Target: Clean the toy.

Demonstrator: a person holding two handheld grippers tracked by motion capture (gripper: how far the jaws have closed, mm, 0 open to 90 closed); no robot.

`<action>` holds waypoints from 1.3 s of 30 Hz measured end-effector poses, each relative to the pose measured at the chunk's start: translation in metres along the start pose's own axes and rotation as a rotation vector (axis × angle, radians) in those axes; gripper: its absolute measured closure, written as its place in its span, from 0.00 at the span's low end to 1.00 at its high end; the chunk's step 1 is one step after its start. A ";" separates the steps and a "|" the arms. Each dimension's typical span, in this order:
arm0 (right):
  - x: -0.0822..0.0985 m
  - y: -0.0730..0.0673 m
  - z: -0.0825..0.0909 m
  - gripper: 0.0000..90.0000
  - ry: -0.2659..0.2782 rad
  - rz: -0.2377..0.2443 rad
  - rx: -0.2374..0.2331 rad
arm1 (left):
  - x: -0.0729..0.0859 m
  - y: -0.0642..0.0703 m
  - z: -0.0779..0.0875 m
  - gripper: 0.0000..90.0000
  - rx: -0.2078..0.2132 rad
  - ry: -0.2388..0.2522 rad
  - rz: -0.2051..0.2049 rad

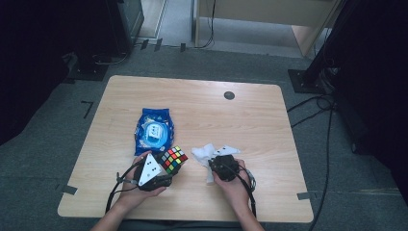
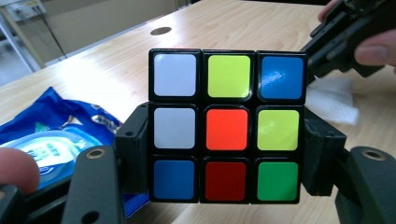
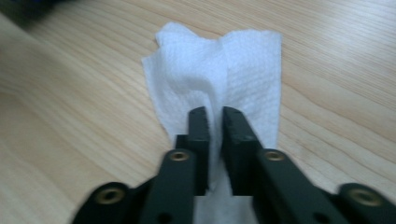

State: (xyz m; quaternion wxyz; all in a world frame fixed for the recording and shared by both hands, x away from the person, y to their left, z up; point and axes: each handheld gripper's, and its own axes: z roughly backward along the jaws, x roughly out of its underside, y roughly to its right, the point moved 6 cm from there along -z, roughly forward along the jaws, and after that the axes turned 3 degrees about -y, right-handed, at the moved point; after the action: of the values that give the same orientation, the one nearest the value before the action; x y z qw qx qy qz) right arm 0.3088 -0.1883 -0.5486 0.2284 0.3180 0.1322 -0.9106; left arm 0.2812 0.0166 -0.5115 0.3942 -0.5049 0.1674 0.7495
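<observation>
My left gripper (image 2: pixel 226 163) is shut on a scrambled puzzle cube (image 2: pixel 227 126), one jaw pressed on each side; the cube faces the camera with white, yellow, blue, orange, red and green stickers. From above, the cube (image 1: pixel 173 159) is at the front left of the table, in my left gripper (image 1: pixel 169 168). My right gripper (image 3: pixel 215 116) is shut on a raised fold of a white tissue (image 3: pixel 219 79) that lies on the wood. In the high view the tissue (image 1: pixel 207 154) is just right of the cube, under my right gripper (image 1: pixel 216 161).
A blue wet-wipe packet (image 1: pixel 154 130) lies flat behind the cube, and shows as a blue packet (image 2: pixel 51 135) at the left of the left gripper view. A round dark cable grommet (image 1: pixel 229 95) sits in the wooden table (image 1: pixel 250 125) near its far edge.
</observation>
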 end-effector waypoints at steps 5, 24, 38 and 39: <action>-0.020 -0.025 0.025 1.00 0.211 0.020 -0.191 | -0.001 0.013 -0.003 0.38 0.051 0.002 -0.033; -0.039 -0.084 0.063 1.00 0.358 0.030 -0.543 | -0.001 0.024 -0.007 0.38 0.081 0.002 -0.052; -0.033 -0.055 0.051 0.99 0.321 -0.073 -0.483 | -0.005 0.022 0.001 0.38 0.101 0.031 -0.057; -0.034 -0.054 0.050 0.99 0.324 -0.080 -0.480 | -0.005 0.025 0.000 0.38 0.107 0.030 -0.062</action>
State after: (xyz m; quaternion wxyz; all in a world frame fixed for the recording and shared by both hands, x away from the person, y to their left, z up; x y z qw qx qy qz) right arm 0.2790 -0.1501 -0.4834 0.2372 0.3907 0.3912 -0.7988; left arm 0.2631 -0.0011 -0.5108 0.4413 -0.4991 0.1974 0.7192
